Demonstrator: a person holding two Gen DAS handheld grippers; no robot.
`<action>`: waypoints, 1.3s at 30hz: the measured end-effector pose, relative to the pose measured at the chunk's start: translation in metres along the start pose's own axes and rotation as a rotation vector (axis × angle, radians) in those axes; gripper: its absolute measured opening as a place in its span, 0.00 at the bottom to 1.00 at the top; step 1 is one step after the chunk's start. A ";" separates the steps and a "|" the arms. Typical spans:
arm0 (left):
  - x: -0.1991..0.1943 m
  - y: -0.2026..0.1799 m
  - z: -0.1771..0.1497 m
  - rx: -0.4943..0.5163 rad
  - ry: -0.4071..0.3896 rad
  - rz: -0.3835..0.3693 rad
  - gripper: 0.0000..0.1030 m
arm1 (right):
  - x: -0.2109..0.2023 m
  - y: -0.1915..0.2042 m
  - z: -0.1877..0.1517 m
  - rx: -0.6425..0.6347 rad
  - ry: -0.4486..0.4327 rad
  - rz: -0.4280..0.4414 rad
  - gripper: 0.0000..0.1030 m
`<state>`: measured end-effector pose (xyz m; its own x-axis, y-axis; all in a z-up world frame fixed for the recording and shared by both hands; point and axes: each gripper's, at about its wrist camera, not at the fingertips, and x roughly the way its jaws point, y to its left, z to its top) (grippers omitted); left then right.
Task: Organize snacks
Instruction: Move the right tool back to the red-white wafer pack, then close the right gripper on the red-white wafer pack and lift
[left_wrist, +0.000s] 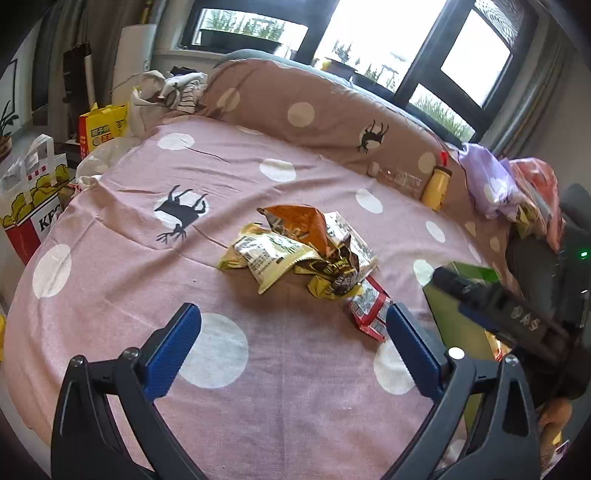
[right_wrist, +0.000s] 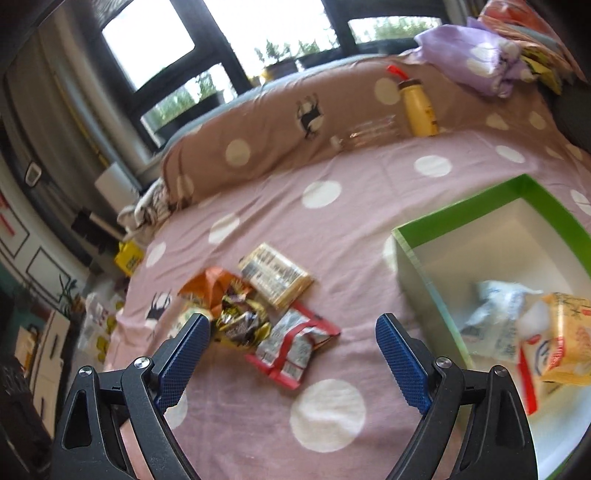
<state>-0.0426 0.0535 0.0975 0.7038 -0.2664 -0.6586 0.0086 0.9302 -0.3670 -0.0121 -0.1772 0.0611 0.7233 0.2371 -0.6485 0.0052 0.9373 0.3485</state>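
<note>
1. So far, I judge the job partly done: a few packets already lie in the green box (right_wrist: 413, 236), right of my right gripper (right_wrist: 291, 332).
2. Left to sort: the snack pile (left_wrist: 303, 254) on the bed ahead of my left gripper (left_wrist: 293, 325).
3. Both grippers stand apart, empty.
4. Polka-dot pink bedsheet (left_wrist: 147, 295), yellow bottle (right_wrist: 419, 107) by the pillow, windows beyond.

Snack packets counted on a bed

Five packets (right_wrist: 258, 306) heaped at the box's nine o'clock; two packets inside one green box (right_wrist: 491, 210); one yellow bottle (right_wrist: 419, 107).
</note>
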 end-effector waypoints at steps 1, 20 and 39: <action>-0.001 0.001 0.001 -0.007 -0.004 -0.006 0.99 | 0.007 0.005 -0.001 -0.025 0.020 -0.007 0.89; 0.009 0.018 0.002 -0.081 0.056 0.014 0.99 | 0.091 0.035 -0.015 -0.162 0.203 -0.106 0.89; 0.016 0.017 -0.001 -0.061 0.091 0.037 0.99 | 0.074 0.032 -0.026 -0.155 0.212 -0.135 0.61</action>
<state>-0.0318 0.0651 0.0801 0.6351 -0.2568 -0.7285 -0.0615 0.9233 -0.3791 0.0236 -0.1229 0.0065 0.5627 0.1407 -0.8146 -0.0256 0.9879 0.1529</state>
